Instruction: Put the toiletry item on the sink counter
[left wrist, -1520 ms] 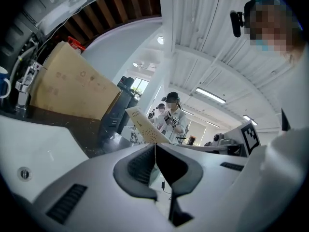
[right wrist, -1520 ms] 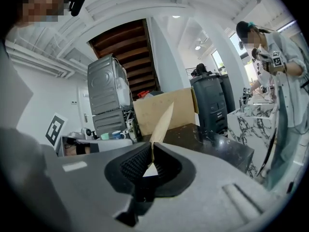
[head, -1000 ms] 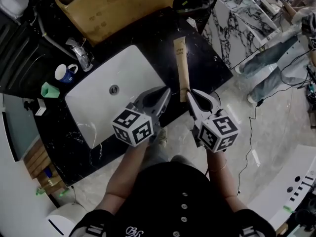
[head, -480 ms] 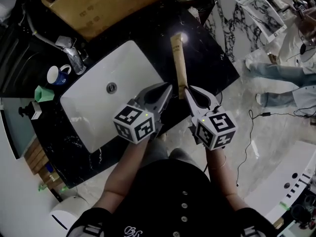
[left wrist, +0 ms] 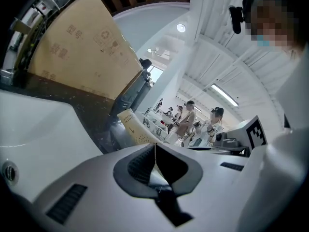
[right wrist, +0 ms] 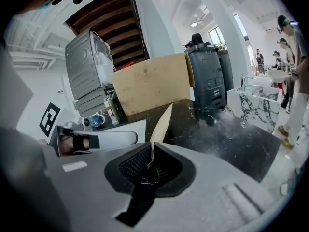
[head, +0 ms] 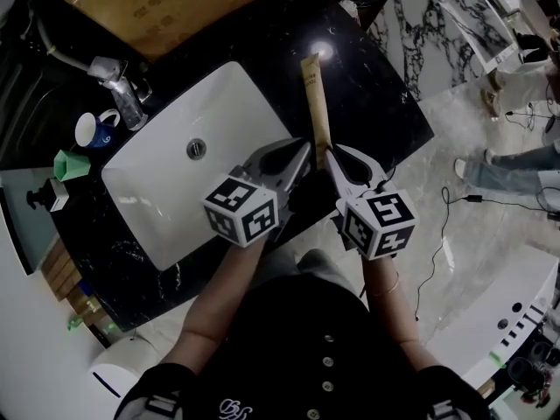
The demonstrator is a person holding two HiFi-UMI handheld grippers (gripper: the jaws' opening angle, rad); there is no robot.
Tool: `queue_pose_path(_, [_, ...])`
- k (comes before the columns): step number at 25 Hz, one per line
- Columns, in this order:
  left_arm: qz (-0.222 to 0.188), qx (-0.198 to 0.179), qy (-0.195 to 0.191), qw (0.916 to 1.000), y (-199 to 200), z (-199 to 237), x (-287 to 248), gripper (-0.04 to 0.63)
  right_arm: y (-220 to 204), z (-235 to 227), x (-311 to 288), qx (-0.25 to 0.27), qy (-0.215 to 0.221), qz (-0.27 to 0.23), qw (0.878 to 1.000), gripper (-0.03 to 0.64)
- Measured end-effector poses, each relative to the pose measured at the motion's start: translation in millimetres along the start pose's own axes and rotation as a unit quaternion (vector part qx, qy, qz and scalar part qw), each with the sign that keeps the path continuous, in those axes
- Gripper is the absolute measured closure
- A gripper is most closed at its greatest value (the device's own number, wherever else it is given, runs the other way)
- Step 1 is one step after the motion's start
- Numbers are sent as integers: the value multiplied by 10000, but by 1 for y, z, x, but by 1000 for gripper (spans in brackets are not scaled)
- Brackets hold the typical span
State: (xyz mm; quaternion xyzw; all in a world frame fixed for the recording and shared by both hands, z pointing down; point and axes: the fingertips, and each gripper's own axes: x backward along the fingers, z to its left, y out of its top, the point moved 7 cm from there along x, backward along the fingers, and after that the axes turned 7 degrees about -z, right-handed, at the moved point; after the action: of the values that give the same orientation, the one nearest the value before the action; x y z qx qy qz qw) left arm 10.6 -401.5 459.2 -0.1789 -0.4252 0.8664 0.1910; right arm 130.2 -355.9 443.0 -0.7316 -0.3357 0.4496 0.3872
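Observation:
The toiletry item is a long tan tube (head: 316, 103). In the head view it stretches away from me over the black sink counter (head: 376, 94), just right of the white basin (head: 166, 191). My right gripper (head: 331, 150) is shut on the tube's near flat end. In the right gripper view the tube (right wrist: 161, 122) rises from between the pads of the right gripper (right wrist: 151, 153). My left gripper (head: 303, 147) hovers beside it over the basin's front right corner. It is shut, with nothing between its fingers (left wrist: 140, 166). The tube (left wrist: 131, 127) shows just beyond them.
A large cardboard box (head: 175, 7) stands at the back of the counter. A chrome faucet (head: 118, 81), a blue mug (head: 92, 129) and a green cup (head: 70, 164) sit left of the basin. A marble-patterned cabinet (head: 455, 24) and a person's legs (head: 516, 169) are at the right.
The right gripper keeps its hold on the tube, and both grippers have barely shifted. The person at the right has moved towards the frame's edge.

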Motion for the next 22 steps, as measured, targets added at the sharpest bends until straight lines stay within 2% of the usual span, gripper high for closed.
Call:
queue_pose_path(11, [95, 173, -142, 9997, -6, 6, -6, 580, -7, 0, -9, 26, -214, 266, 9994, 594])
queue_pose_path(19, [116, 116, -121, 9998, -7, 10, -5, 580, -14, -4, -10, 104, -396, 318, 9987, 593])
queue_pose_path(22, [126, 120, -131, 9998, -8, 9, -4, 580, -16, -4, -10, 121, -435, 347, 9984, 564])
